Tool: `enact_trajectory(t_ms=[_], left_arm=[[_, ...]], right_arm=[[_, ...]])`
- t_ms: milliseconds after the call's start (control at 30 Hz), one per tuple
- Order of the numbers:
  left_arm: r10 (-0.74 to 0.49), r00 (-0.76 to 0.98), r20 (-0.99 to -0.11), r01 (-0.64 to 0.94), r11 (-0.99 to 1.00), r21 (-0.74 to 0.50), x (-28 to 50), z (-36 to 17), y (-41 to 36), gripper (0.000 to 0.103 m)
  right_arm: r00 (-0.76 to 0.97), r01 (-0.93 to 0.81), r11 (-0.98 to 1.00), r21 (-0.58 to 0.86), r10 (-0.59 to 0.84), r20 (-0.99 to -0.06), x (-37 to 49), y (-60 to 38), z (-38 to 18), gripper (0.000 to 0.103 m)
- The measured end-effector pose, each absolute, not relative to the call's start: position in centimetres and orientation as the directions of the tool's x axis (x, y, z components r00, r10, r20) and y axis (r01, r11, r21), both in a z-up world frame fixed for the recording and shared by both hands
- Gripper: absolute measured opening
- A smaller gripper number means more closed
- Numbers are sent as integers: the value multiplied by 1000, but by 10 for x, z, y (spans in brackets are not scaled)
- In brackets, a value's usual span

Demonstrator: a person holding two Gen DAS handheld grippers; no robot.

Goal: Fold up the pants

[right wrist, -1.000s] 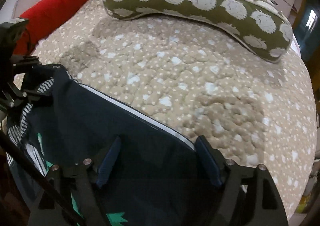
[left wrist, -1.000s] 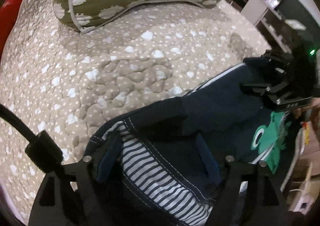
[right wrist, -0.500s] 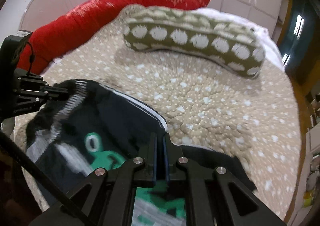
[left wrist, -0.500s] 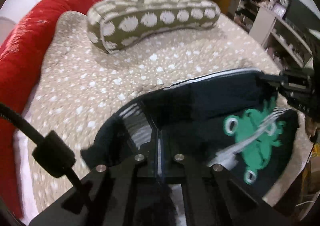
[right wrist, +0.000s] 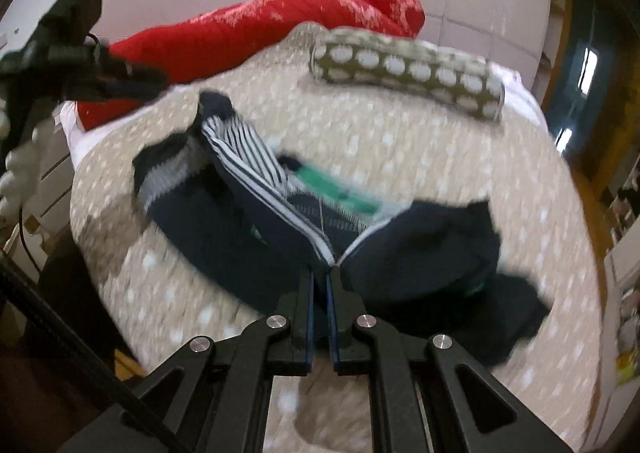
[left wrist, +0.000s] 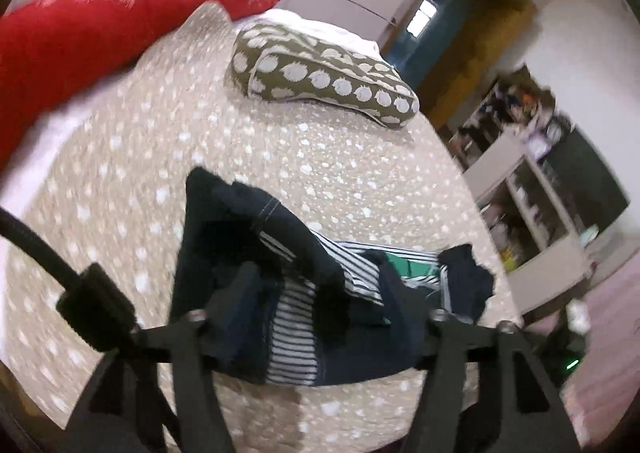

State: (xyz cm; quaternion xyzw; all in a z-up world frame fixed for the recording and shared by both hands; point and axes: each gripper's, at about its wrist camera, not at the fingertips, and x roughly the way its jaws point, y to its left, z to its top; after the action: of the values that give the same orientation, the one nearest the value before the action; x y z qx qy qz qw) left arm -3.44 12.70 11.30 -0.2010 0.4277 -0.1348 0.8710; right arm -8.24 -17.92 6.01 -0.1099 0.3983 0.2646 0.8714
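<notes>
The pants (left wrist: 248, 253) are dark navy with a striped lining and a green print. They lie crumpled on the beige dotted bedspread (left wrist: 160, 125). My left gripper (left wrist: 320, 293) is open, its fingers (left wrist: 240, 285) spread over the pants and holding nothing. In the right wrist view the pants (right wrist: 420, 249) hang bunched from my right gripper (right wrist: 320, 277), which is shut on a white-piped edge of them. The left gripper (right wrist: 132, 81) shows there at the upper left, apart from the pants.
An olive pillow with white spots (left wrist: 320, 73) lies at the far side of the bed, also in the right wrist view (right wrist: 404, 65). A red cushion (left wrist: 100, 25) runs along the left edge. Shelves (left wrist: 540, 193) stand to the right of the bed.
My left gripper has opened and let go of the pants, which dropped into a crumpled heap. My right gripper stays shut on them. Both views have pulled back and up.
</notes>
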Motion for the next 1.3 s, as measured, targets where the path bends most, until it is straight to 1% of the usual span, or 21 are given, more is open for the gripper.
enact_trajectory(t_ms=[100,333,367,400,433,467,500,533,567,600,667,733,867,933,967,1000,1033,1100,1167,1233,1300], left_arm=[[-470,551,-689,-8,823,-568,-23,91,131,69],[-476,506,-719,-157,769,-620,24,55,125,69],[-465,502,-729,-189,764,-617,30,51,125,63],[-464,493,-736,-216,754,-620,34,46,125,53],[-470,483,-739,-232,745,-626,37,41,125,23],[-474,466,-747,-246,742,-624,39,36,125,12],[-467,466,-751,-251,745,-619,37,34,126,12],[-460,479,-748,-244,748,-617,34,35,126,11],[-456,484,-747,-240,752,-614,31,36,126,11],[-452,493,-744,-232,755,-613,25,39,126,10],[-453,514,-728,-207,758,-618,14,47,124,10],[-451,531,-718,-187,764,-618,5,54,123,10],[-423,571,-703,-160,783,-601,-18,68,120,10],[-405,582,-705,-160,793,-588,-29,69,121,10],[-389,589,-708,-163,801,-576,-36,70,123,10],[-378,593,-711,-167,806,-568,-39,69,125,10],[-374,595,-712,-171,806,-567,-41,68,127,10],[-380,597,-707,-184,793,-581,-44,67,136,10],[-377,618,-690,-188,781,-595,-47,73,145,10],[-377,647,-663,-172,775,-609,-52,81,148,10],[-375,667,-644,-153,777,-610,-59,87,148,10]], right_arm=[[544,-506,859,76,386,-745,-90,-191,49,6],[544,-436,887,156,397,-739,-92,-209,33,6],[543,-429,886,175,408,-734,-92,-212,32,6],[543,-424,886,190,417,-729,-92,-215,33,6],[547,-413,885,214,429,-719,-92,-219,34,7],[555,-396,885,244,442,-705,-93,-226,38,7],[567,-377,887,265,448,-691,-93,-232,42,10],[590,-349,893,284,445,-674,-92,-239,47,14],[616,-323,900,292,434,-657,-91,-246,54,30],[650,-298,907,297,421,-632,-89,-252,63,52],[689,-273,911,309,410,-598,-83,-256,77,72],[694,-259,910,323,408,-594,-70,-252,85,75],[648,-224,929,296,369,-666,-30,-220,76,75],[607,-201,944,262,330,-723,-12,-205,62,74],[591,-195,950,243,312,-744,-6,-200,56,50],[570,-188,958,217,286,-770,1,-197,50,10],[554,-183,963,197,267,-788,8,-193,47,7],[576,-193,958,212,285,-766,9,-199,56,6],[632,-203,958,200,285,-721,6,-205,80,6],[687,-216,949,230,315,-655,-2,-216,106,6],[716,-210,947,245,319,-621,-12,-226,119,6]])
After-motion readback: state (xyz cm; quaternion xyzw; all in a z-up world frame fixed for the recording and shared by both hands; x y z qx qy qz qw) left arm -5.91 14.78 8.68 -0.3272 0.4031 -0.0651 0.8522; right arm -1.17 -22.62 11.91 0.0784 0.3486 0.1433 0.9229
